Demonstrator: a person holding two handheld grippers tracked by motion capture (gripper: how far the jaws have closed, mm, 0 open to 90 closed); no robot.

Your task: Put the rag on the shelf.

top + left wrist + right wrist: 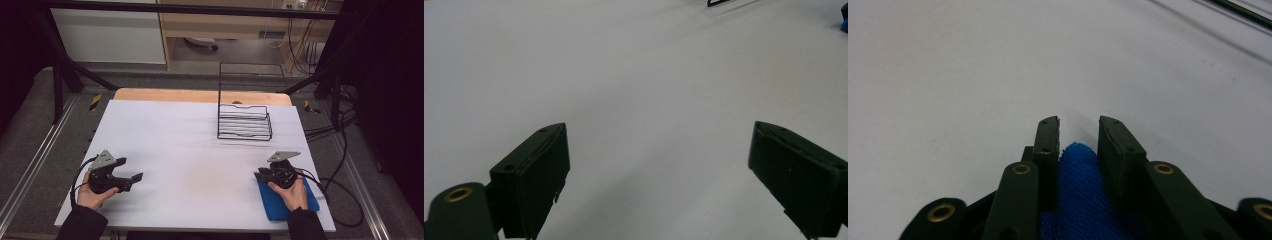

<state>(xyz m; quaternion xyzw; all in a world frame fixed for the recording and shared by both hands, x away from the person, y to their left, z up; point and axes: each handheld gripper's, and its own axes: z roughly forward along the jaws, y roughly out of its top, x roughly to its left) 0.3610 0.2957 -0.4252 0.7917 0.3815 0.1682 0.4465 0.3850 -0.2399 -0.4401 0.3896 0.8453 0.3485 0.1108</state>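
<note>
Table [200,150]: wire rack [244,122] at 1 o'clock; cloth [287,200] at 4 o'clock beneath right gripper [265,175]; left gripper [131,170] at 8 o'clock.

**Hidden and cut off**

In the high view the right claw [264,176] and hand [291,192] cover much of the blue cloth [272,206]. At 1 o'clock in the left gripper view, the wire rack [724,2] is clipped by the top edge.
</note>
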